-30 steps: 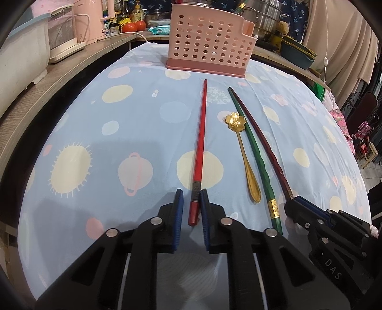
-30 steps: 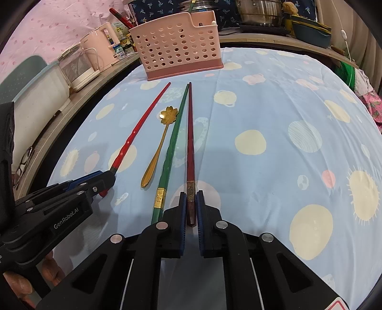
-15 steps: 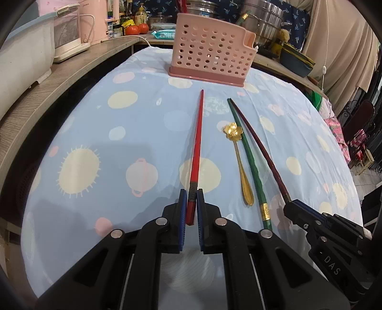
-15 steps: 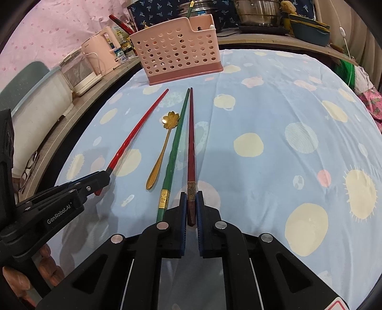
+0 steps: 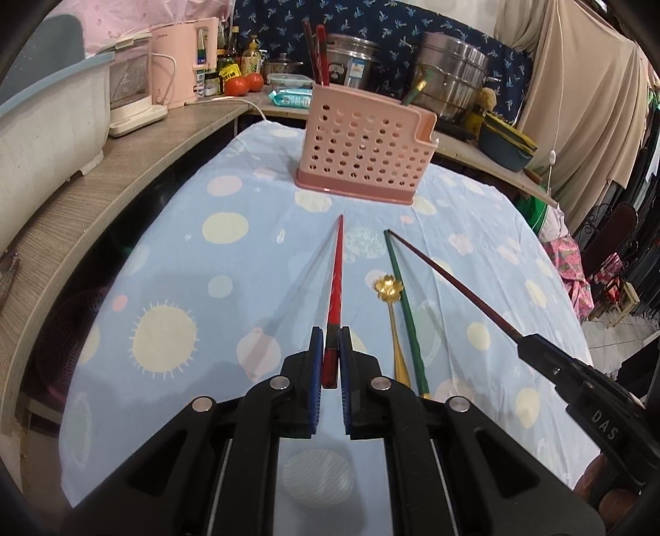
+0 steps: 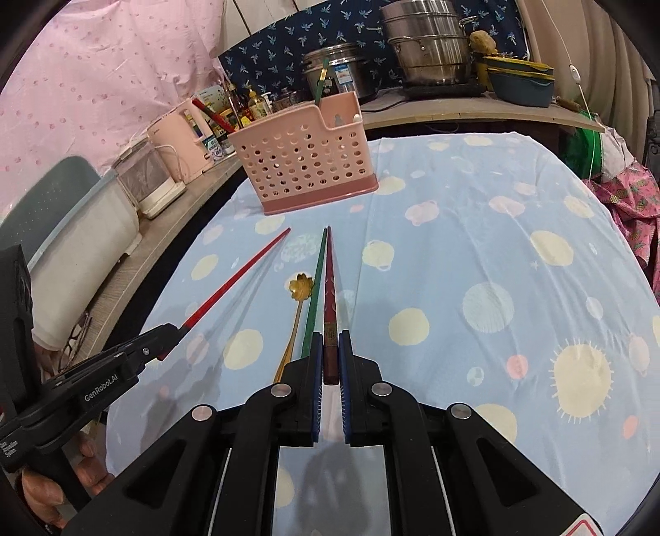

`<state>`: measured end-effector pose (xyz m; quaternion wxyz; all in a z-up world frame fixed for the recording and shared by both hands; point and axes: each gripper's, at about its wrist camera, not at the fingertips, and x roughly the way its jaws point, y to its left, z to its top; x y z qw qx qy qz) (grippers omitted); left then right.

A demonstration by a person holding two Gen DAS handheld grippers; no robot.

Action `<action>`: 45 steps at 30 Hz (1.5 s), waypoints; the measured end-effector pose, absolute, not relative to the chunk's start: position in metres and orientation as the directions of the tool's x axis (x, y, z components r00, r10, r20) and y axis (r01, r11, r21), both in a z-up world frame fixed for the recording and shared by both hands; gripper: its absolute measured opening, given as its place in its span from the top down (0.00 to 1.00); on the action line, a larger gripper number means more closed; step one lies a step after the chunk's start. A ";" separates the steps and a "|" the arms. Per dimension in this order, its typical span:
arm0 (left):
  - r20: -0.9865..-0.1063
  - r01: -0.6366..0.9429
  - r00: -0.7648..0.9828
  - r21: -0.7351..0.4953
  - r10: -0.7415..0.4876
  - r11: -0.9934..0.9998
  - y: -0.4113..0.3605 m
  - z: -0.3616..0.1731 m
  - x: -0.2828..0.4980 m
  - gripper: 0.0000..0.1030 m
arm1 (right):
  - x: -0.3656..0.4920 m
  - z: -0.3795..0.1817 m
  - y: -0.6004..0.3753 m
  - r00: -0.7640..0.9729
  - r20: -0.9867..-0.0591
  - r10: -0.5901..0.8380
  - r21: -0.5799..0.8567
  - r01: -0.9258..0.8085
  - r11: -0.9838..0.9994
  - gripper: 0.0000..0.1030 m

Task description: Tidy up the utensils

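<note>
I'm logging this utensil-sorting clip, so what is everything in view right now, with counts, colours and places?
Bright red chopstick: 1, red, raised off the cloth, in the left claw.
Dark maroon chopstick: 1, maroon, in the right claw.
Green chopstick: 1, green, lying on the cloth.
Gold flower-bowl spoon: 1, gold, lying beside the green chopstick.
Pink perforated plastic caddy: 1, pink, far end of the cloth, utensils already inside.
Planet-print tablecloth: 1, light blue.
Steel pots: several, silver, back counter.
Tomatoes: 2, red, counter.
Left claw: 1, black, blue pads.
Right claw: 1, black, blue pads.
</note>
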<state>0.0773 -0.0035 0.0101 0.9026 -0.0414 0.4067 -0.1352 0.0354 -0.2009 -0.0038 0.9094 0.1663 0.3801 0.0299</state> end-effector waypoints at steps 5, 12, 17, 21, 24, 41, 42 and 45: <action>-0.693 0.208 0.662 -0.193 -0.284 0.959 0.000 0.029 0.079 0.93 | 0.036 0.019 -0.214 0.750 -0.639 0.169 0.343 0.081 0.936 0.93; -0.649 0.205 0.706 -0.196 -0.284 0.959 0.006 0.055 0.085 0.98 | 0.039 0.050 -0.232 0.800 -0.580 0.150 0.361 0.088 0.929 0.93; -0.645 0.210 0.706 -0.204 -0.293 0.956 0.008 0.061 0.091 0.97 | 0.042 0.064 -0.238 0.823 -0.551 0.138 0.367 0.090 0.926 0.93; -0.687 0.214 0.666 -0.197 -0.291 0.957 0.006 0.036 0.089 0.88 | 0.039 0.060 -0.238 0.819 -0.556 0.141 0.369 0.092 0.925 0.93; -0.730 0.207 0.629 -0.175 -0.268 0.963 0.004 0.006 0.085 0.69 | 0.037 0.049 -0.235 0.802 -0.577 0.155 0.376 0.092 0.922 0.93; -0.803 0.209 0.546 -0.144 -0.237 0.967 -0.002 -0.056 0.086 0.81 | 0.032 0.030 -0.217 0.765 -0.617 0.183 0.374 0.081 0.924 0.93; -0.805 0.209 0.544 -0.143 -0.237 0.967 -0.002 -0.056 0.087 0.83 | 0.032 0.030 -0.217 0.765 -0.618 0.184 0.374 0.080 0.924 0.93; -0.806 0.213 0.540 -0.148 -0.242 0.966 -0.002 -0.057 0.087 0.91 | 0.032 0.029 -0.216 0.762 -0.620 0.186 0.377 0.081 0.923 0.93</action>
